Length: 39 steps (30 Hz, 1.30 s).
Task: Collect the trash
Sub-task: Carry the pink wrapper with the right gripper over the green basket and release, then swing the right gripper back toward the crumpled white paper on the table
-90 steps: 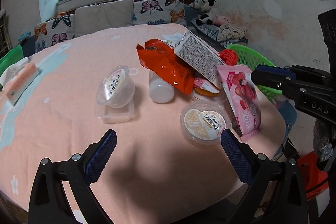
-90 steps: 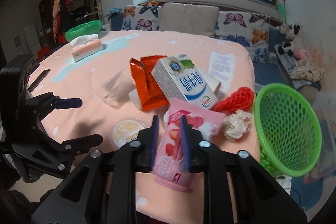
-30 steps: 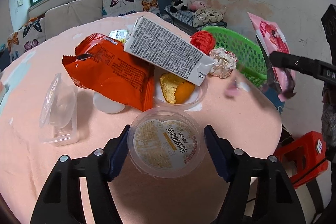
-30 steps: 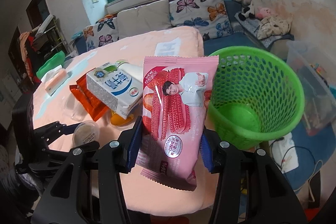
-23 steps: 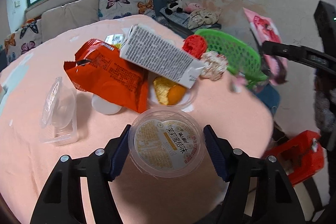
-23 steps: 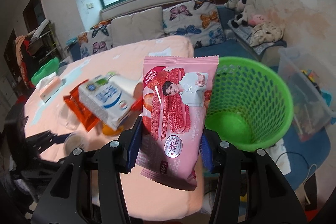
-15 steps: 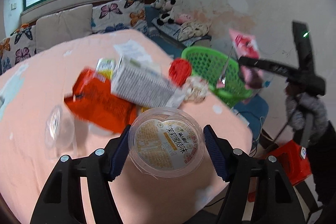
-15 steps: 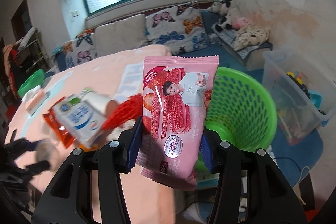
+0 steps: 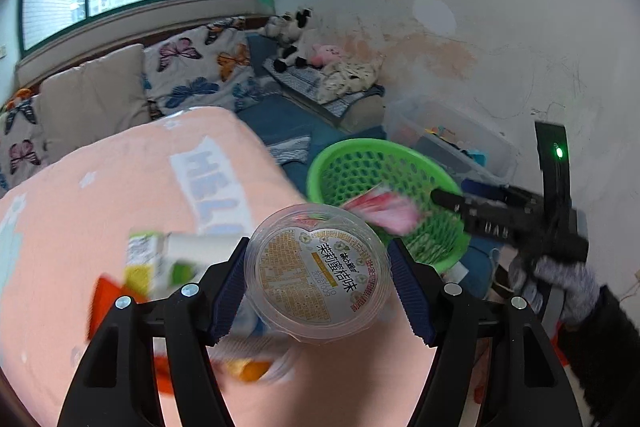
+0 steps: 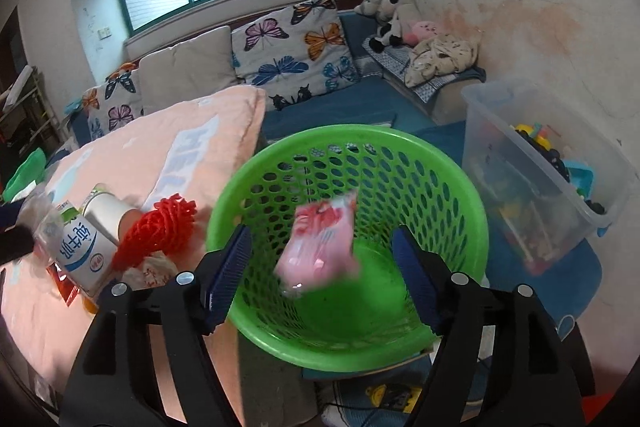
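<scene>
The left gripper clamps a round clear plastic cup with a printed foil lid between its blue-padded fingers, held above the peach-pink tablecloth. At two o'clock from the cup stands the green perforated plastic basket. The right gripper has its jaws spread wide and empty over the basket's mouth; between them a blurred pink snack wrapper is inside the basket, touching neither finger. At nine o'clock from the basket lie a red foam fruit net and a white milk carton on the cloth.
</scene>
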Each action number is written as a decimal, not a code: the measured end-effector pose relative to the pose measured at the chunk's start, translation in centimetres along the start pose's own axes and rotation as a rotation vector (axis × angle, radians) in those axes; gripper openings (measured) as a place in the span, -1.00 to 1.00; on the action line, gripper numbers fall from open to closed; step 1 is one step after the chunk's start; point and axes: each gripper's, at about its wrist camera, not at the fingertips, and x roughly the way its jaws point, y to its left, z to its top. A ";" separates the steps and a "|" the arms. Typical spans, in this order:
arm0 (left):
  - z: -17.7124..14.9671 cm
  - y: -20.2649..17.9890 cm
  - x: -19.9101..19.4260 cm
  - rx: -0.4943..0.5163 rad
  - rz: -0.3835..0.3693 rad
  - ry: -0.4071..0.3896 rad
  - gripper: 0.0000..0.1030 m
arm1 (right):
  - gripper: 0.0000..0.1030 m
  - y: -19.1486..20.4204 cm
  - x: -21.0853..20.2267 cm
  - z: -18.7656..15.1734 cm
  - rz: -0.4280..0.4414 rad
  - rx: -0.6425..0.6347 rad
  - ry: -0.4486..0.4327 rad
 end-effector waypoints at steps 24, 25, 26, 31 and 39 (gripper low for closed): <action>4.1 -7.2 12.9 0.063 -0.054 0.134 0.51 | 0.54 -2.8 -4.9 -4.9 0.032 0.115 -0.008; 4.1 -7.3 12.9 0.062 -0.058 0.128 0.51 | 0.54 -2.9 -4.9 -5.1 0.035 0.119 -0.006; 4.1 -7.3 12.9 0.059 -0.060 0.125 0.52 | 0.54 -2.9 -4.9 -5.2 0.034 0.122 -0.003; 3.8 -6.8 11.8 0.038 -0.065 0.106 0.52 | 0.54 -2.3 -5.2 -5.6 0.048 0.116 0.001; 2.3 -3.3 5.9 -0.005 0.001 0.020 0.52 | 0.57 0.4 -5.8 -5.2 0.099 0.088 -0.012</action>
